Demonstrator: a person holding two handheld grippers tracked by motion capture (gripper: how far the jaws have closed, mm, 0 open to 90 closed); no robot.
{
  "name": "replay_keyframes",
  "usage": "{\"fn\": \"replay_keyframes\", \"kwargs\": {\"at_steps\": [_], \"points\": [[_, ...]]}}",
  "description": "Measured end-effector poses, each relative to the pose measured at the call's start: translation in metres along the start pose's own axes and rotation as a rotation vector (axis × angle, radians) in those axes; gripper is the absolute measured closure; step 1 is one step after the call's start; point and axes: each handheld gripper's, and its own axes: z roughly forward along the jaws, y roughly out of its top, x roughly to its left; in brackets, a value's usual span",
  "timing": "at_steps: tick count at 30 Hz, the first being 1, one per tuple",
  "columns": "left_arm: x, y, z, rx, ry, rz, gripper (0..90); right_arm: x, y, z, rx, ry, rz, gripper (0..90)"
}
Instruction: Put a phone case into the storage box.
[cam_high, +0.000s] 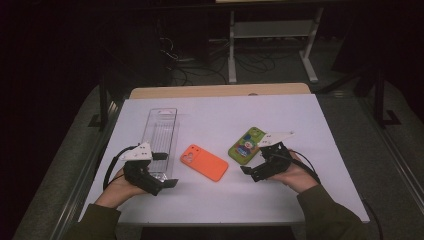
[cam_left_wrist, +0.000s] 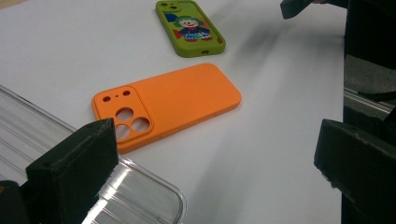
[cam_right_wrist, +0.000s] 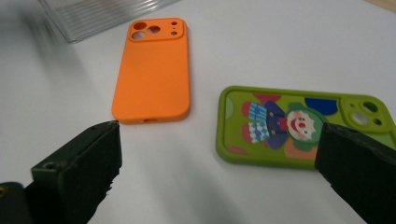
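Note:
An orange phone case (cam_high: 204, 162) lies back-up at the middle of the white table (cam_high: 220, 200), camera cut-outs toward the left. A green phone case with a clown picture (cam_high: 246, 145) rests just to its right. My left gripper (cam_high: 166, 170) is open and holds nothing, over the near end of a clear plastic tray (cam_high: 160, 132), left of the orange case. My right gripper (cam_high: 254, 160) is open and holds nothing, just in front of the green case. The left gripper view has the orange case (cam_left_wrist: 168, 105) ahead of my left gripper (cam_left_wrist: 215, 158). In the right gripper view my right gripper (cam_right_wrist: 219, 163) faces both cases (cam_right_wrist: 154, 70) (cam_right_wrist: 303, 126).
The long ribbed clear tray (cam_left_wrist: 93, 186) runs front to back on the table's left part. A wooden strip (cam_high: 220, 91) borders the far edge. Beyond it are desk legs and cables on a dark floor. White tabletop lies open in front of the cases.

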Motion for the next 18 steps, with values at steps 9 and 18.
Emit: {"fn": "replay_keyframes", "kwargs": {"at_steps": [9, 18], "points": [[0.002, 0.002, 0.000, -0.007, 0.000, 0.008, 0.0, 0.003, 0.027, 0.020, 0.049, 0.012, -0.028, 0.0], [0.000, 0.003, 0.001, -0.017, 0.001, -0.008, 0.0, 0.011, 0.049, 0.043, 0.124, 0.031, -0.030, 0.1]]}}
